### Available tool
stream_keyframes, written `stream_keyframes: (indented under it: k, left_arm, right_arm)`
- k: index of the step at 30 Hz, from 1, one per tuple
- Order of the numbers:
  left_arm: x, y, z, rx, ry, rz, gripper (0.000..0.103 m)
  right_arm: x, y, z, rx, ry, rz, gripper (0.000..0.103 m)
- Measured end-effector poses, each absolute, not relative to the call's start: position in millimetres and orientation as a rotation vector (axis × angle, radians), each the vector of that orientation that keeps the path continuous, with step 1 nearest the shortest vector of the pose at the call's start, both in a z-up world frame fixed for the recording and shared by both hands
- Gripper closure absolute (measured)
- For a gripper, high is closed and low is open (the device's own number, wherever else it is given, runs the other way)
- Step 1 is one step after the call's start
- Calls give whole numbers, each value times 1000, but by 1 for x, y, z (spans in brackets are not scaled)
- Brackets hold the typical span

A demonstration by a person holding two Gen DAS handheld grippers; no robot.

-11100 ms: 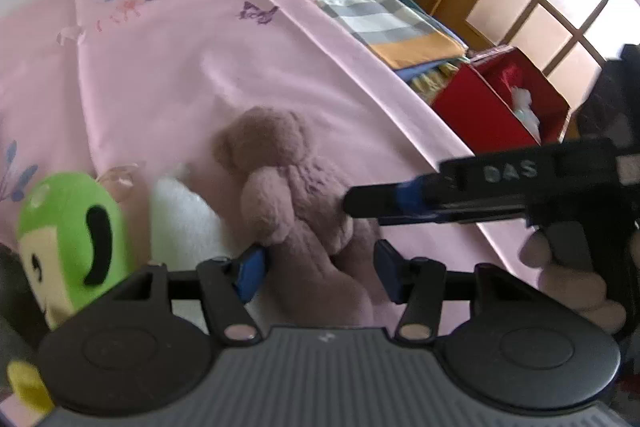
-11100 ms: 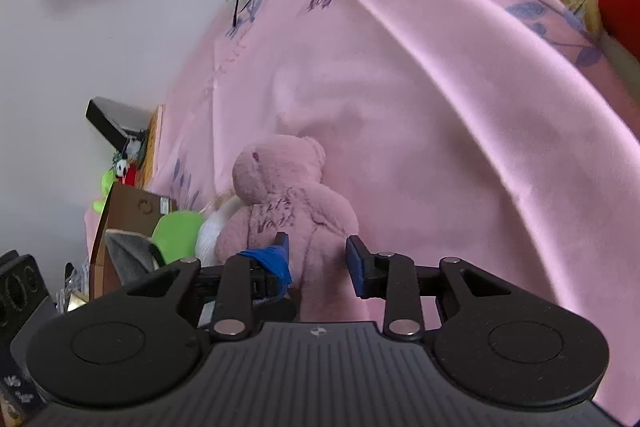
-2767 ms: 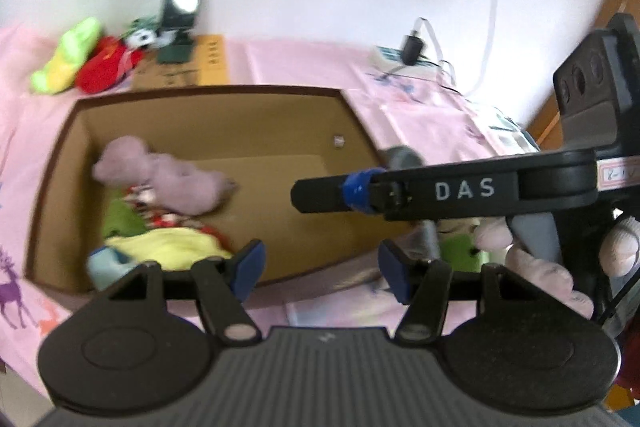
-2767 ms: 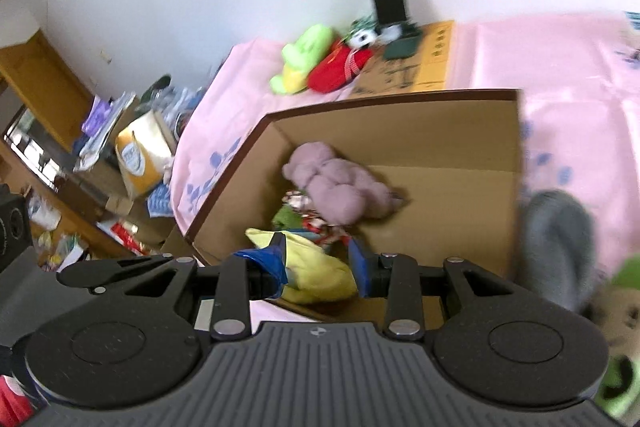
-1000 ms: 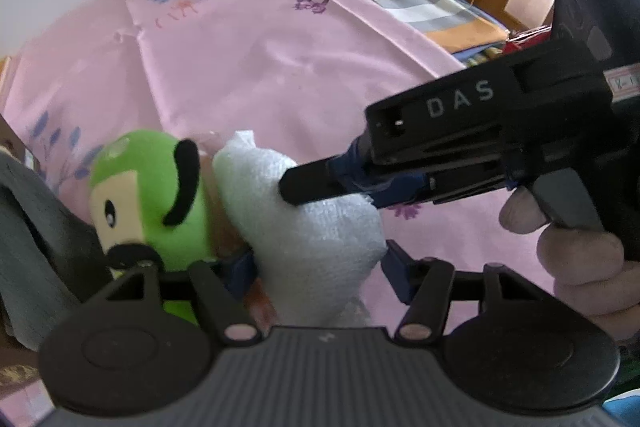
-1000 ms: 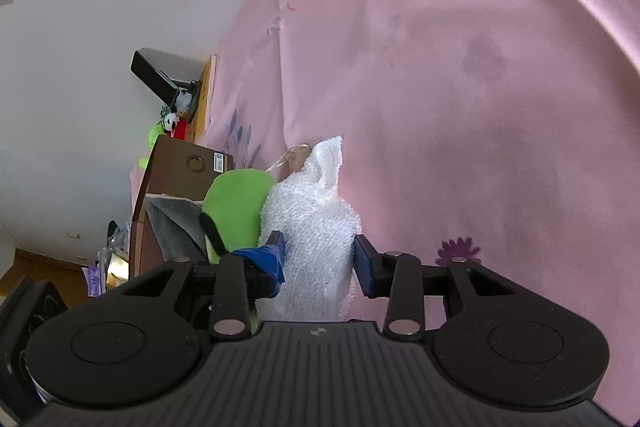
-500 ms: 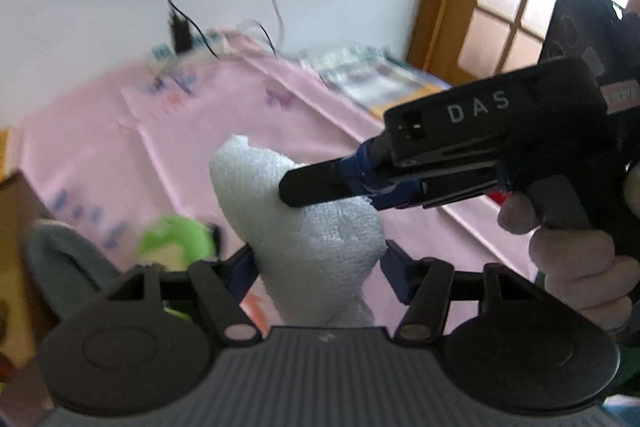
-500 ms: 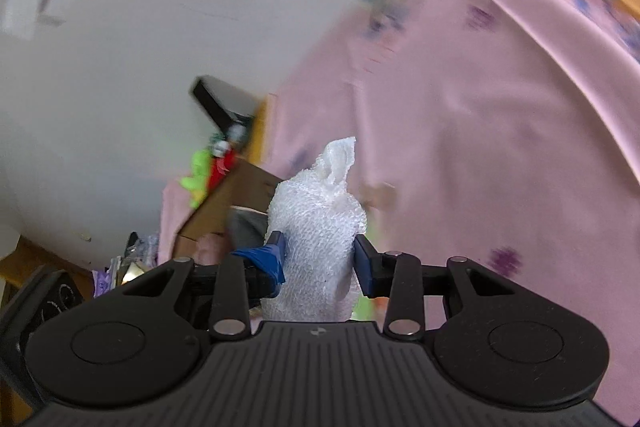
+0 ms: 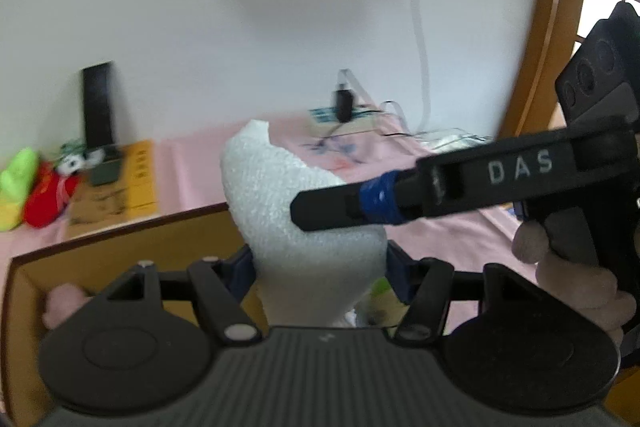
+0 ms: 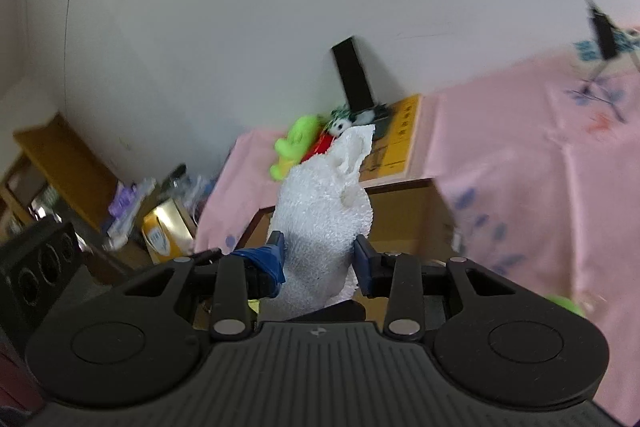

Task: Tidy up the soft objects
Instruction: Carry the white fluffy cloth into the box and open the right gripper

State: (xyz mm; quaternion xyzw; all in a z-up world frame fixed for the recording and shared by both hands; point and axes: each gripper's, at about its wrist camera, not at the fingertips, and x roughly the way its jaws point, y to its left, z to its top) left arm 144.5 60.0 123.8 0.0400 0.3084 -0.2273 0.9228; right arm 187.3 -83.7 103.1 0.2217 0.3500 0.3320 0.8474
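The right tool (image 10: 318, 259) is gripping a white towel (image 10: 322, 215) between its two blue-tipped fingers (image 10: 276, 261), and the bundle is standing up out of the grip with a loose corner pointing upward. The towel is hanging in the air in front of the open cardboard box (image 10: 404, 215), not resting on anything.

In the left wrist view the same towel (image 9: 296, 211) is sitting between the left tool's fingers (image 9: 240, 267), filling the gap from one side to the other. The left tool (image 9: 320, 269) is standing fairly wide, and I cannot tell whether its fingers are pressing the cloth or only flanking it. The right tool (image 9: 320, 211) is reaching in from the right, with a finger lying across the towel, and the person's right hand (image 9: 572, 275) is wrapping its handle.

The box (image 9: 120, 255) is lying below and behind the towel on the pink bed sheet (image 9: 452, 239). A pink plush toy (image 9: 64, 303) is showing inside the box at its left side. Farther back by the wall, a green plush toy (image 9: 16, 187) and a red plush toy (image 9: 46, 199) are lying side by side, touching. A black charger (image 9: 344, 103) is plugged into a power strip near the wall.
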Motion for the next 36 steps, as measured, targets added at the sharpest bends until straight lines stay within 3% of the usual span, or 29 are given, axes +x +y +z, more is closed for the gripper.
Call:
stream_keyframes:
  k: [8, 17, 36]
  left_arm:
    - [191, 133, 94, 24, 762, -460, 41]
    - [246, 150, 30, -28, 982, -535, 43]
    - [269, 114, 6, 56, 1132, -549, 43]
  right_arm:
    - [220, -7, 81, 342, 874, 583, 84]
    - [226, 40, 53, 126, 907, 335, 84]
    - [203, -13, 64, 375, 828, 179, 84]
